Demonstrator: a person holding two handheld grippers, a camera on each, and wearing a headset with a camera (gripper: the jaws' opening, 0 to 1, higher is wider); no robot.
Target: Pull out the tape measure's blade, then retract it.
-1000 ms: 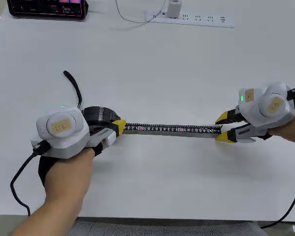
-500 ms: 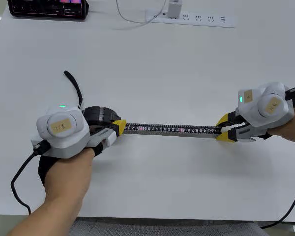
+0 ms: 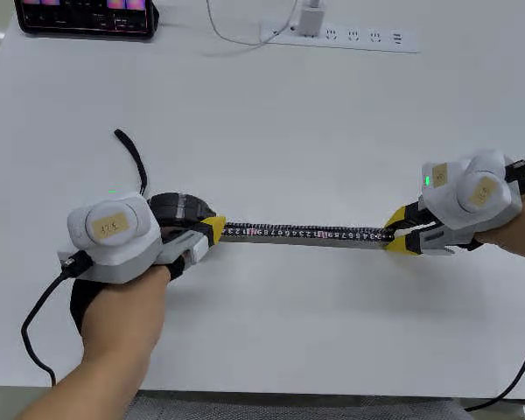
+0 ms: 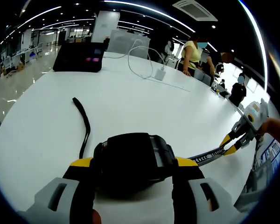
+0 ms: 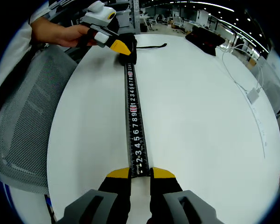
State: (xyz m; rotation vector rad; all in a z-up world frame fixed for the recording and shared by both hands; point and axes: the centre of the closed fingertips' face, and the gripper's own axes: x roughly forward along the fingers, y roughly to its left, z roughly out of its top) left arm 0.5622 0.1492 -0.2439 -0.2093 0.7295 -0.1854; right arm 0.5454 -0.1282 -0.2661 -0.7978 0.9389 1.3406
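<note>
1. Landmark for everything else was the black round tape measure case point(image 3: 179, 210), which lay on the white tabletop point(image 3: 289, 131).
2. Around that case sat the left gripper point(image 3: 208, 232), grey-white with yellow tips. Its jaws were spread wide, one on each side of the case and pressed against its flanks.
3. Out of the case toward the person's right ran the dark numbered steel blade point(image 3: 306, 234), drawn out in a straight line. Whether it touched the tabletop or hung just above it I could not tell.
4. At the blade's far end from the case, the right gripper point(image 3: 401, 230) had its jaws almost together, pinching the blade's tip between its yellow tips.
5. From the case a thin black wrist strap point(image 3: 131, 153) trailed across the tabletop, away from the person.
6. Well beyond the case, at the far edge, lay a white power strip point(image 3: 350, 37) and a dark flat device with a lit screen point(image 3: 83, 16).
7. On the person's side of the case stood a grey mesh chair point(image 5: 23, 130), beside the tabletop's edge.
</note>
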